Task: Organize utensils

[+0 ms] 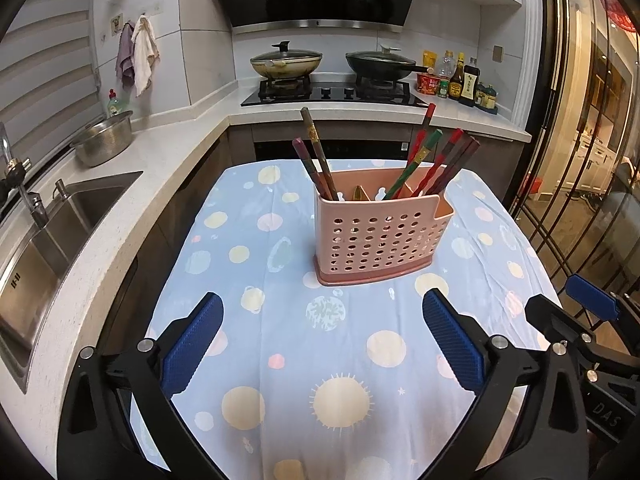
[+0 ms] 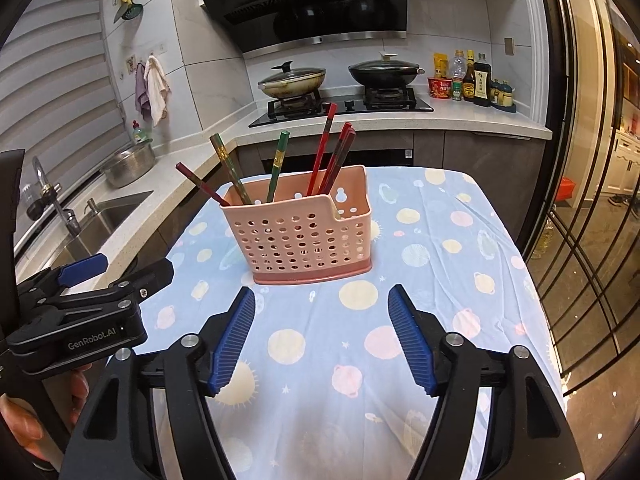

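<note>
Pink holder (image 1: 380, 236) stands on the counter (image 1: 280, 320) ahead of both empty, spread-wide claws, left claw (image 1: 322, 312) and right claw (image 2: 322, 304); chopsticks (image 1: 424, 160) stand inside it.

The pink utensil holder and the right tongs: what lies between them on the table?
Only bare tablecloth. The right wrist view shows nothing lying between the right tongs and the pink utensil holder.
</note>
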`<state>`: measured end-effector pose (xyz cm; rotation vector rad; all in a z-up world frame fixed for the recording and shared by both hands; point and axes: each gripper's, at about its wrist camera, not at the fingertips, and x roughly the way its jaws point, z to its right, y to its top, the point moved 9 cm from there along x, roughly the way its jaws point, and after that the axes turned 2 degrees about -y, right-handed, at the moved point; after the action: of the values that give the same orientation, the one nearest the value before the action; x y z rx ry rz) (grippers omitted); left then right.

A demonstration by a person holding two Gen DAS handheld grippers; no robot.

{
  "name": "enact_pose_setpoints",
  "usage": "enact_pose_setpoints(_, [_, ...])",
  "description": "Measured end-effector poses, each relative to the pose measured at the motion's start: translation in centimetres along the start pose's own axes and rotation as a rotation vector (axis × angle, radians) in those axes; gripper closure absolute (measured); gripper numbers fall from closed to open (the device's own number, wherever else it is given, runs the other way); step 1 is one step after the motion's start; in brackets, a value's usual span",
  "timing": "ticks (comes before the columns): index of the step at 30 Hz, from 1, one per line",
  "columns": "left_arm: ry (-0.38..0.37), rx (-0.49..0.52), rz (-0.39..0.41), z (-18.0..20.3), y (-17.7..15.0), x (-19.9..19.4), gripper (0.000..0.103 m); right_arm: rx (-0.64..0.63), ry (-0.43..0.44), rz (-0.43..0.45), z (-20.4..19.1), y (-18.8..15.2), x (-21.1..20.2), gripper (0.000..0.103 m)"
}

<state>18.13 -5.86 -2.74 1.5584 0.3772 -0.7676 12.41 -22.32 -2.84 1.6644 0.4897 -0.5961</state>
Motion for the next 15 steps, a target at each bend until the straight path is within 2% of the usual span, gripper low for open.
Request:
enact_pose_setpoints(6, [0.002,0.007,-0.020,0.1,-1.1,-0.2,0.007,-0.006,-0.016,-0.007,0.1,-0.5,-0.3,0.029])
enact_pose_setpoints(7, [0.004,0.009,-0.022,0.1,-1.2,-0.2,0.007,-0.009,-0.018,-0.005,0.0,-0.6,-0.4,0.025])
enact_pose_setpoints(8, [0.006,0.010,-0.025,0.1,-1.3,-0.2,0.007,-0.013,-0.015,-0.007,-0.1,-0.7,-0.4,0.017])
enact_pose_setpoints(15, [0.011,0.009,-0.036,0.1,-1.7,-0.2,0.007,-0.023,-0.030,-0.003,-0.1,-0.9,-0.6,0.016])
